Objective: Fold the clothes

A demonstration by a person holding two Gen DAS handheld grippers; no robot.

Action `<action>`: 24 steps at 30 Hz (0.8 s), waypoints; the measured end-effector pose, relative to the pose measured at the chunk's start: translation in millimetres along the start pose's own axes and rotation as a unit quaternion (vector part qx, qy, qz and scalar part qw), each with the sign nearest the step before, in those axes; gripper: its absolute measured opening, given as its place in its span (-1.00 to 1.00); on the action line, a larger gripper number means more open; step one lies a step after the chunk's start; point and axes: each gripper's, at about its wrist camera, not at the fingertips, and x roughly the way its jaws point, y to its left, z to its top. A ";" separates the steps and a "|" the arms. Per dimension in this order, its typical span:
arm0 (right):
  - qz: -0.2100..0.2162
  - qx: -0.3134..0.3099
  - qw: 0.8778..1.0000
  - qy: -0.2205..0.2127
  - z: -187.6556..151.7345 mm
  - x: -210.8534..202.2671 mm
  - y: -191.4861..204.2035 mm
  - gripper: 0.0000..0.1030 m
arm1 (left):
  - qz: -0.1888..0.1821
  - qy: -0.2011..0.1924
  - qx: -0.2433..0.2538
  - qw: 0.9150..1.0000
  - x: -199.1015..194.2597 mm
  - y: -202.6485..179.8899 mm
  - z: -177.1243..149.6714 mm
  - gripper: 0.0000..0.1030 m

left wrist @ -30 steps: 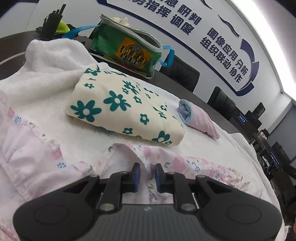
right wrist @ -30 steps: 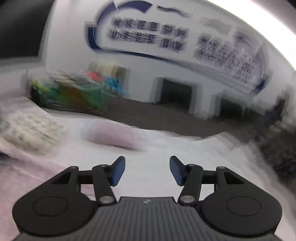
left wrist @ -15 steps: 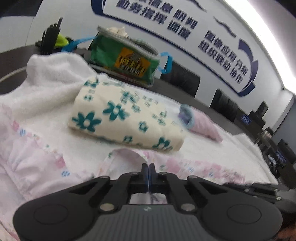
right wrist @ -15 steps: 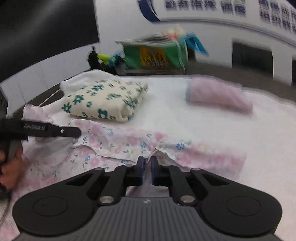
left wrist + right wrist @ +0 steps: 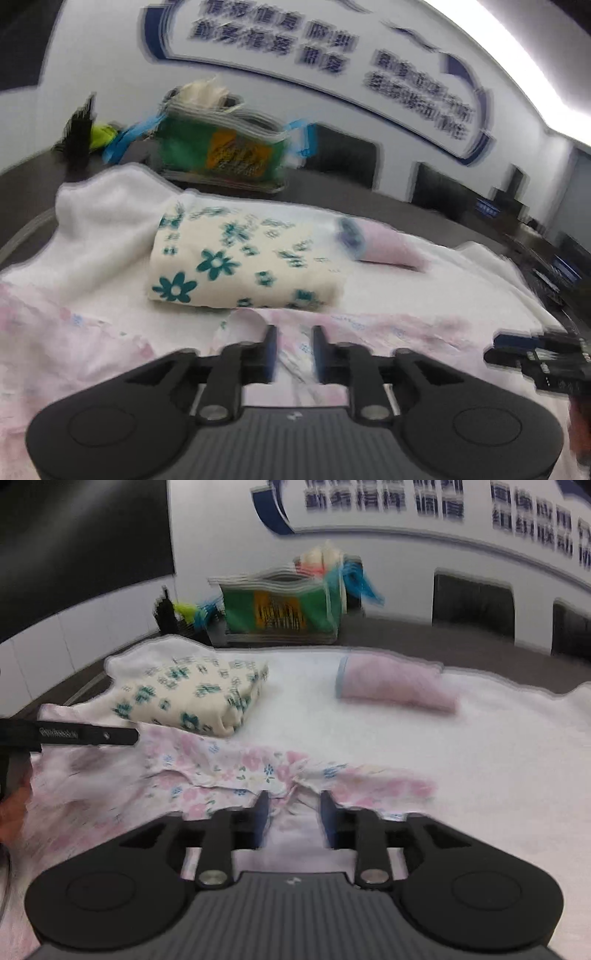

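I'm hovering both tongs, left gripper point(image 5: 293, 352) and right gripper point(image 5: 291, 814), part-open and empty over the pink floral garment point(image 5: 236, 771) just in front of the folded green-flower cloth point(image 5: 192, 698); it's looking thin and floppy, so I'm eyeing its raised hem.

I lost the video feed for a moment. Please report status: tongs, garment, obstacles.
Left tongs open, right tongs open, both over the pink floral cotton garment, which lies unfolded. Folded cream cloth with teal flowers lies just behind it.

- Your left wrist camera sits low behind the left gripper point(image 5: 293, 345), close over the pink floral garment point(image 5: 369, 325), facing 12 o'clock toward the wall.
- Your right wrist camera does likewise.
- Both views share the folded green-flowered cloth point(image 5: 236, 266) point(image 5: 192, 698).
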 end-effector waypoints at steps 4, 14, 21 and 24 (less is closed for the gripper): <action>0.031 -0.078 0.996 -0.039 -38.7 -81.2 4.2 -0.20 | -0.112 0.007 0.082 0.990 -78.6 -22.1 -47.8 -0.10; 0.111 -0.194 0.975 -0.007 -153.5 -177.8 33.3 0.02 | -0.152 0.088 0.183 0.967 -114.4 -62.6 -136.5 -0.08; 0.119 -0.188 0.975 0.017 -158.7 -163.9 29.6 -0.96 | -0.147 0.101 0.154 0.972 -113.5 -56.5 -131.9 -1.00; 0.115 -0.175 0.977 0.029 -152.6 -173.8 19.4 -0.97 | -0.149 0.107 0.130 0.974 -119.2 -52.0 -128.3 -1.00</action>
